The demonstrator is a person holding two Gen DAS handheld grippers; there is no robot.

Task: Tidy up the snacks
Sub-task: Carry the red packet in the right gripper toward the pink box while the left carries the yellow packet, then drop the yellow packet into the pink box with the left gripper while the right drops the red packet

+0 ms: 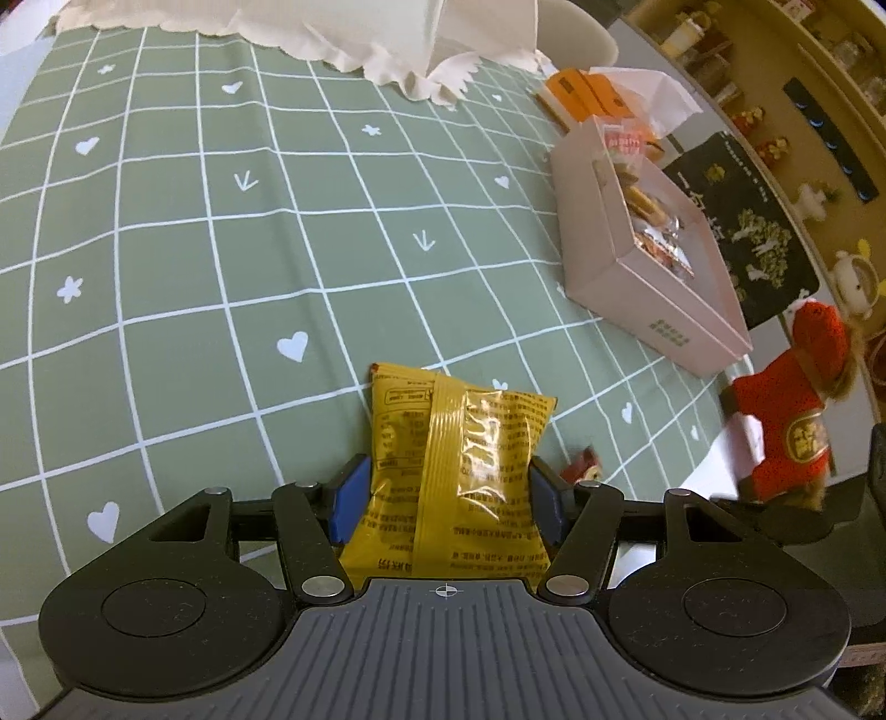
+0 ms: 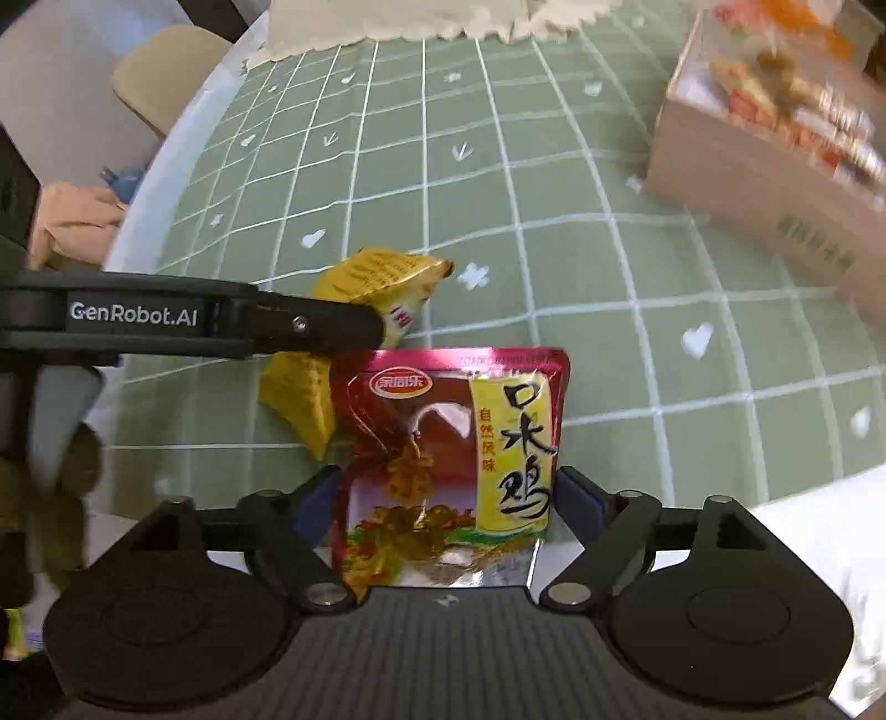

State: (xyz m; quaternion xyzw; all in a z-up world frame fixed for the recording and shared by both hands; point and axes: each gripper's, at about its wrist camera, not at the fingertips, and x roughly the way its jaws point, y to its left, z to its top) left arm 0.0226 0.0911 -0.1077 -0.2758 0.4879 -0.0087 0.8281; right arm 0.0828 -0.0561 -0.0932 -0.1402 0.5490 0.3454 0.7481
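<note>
Left gripper [image 1: 446, 501]: blue fingers [image 1: 348, 501] pressed on both side edges of the yellow snack packet [image 1: 454, 465], back seam facing up. Packet tilts forward over the green checked desk [image 1: 221, 249], its top edge well clear of anything.

Right gripper [image 2: 448, 504]: fingers [image 2: 581, 498] spread wide, the red snack pouch [image 2: 459, 459] standing between them. Left pad partly hidden behind the pouch; can't tell if either pad still touches it.

In the right wrist view the left gripper's black arm [image 2: 194, 321] crosses in from the left, the yellow packet at its tip, just beside and slightly behind the pouch's upper left corner. Tight there.

The pink box [image 1: 637, 266] sits open near the desk's right edge, already holding several wrapped snacks. Well apart from both packets, with bare cloth between. An orange box [image 1: 581, 94] is behind it, near the rim.

White scalloped cloth [image 1: 360, 33] lies along the far edge. Wide open desk to the left and centre in the left wrist view. Red plush toy [image 1: 786, 421] at the near right rim, off the checked cloth. A small red wrapped item [image 1: 581, 462] lies on the cloth just right of the left gripper.
</note>
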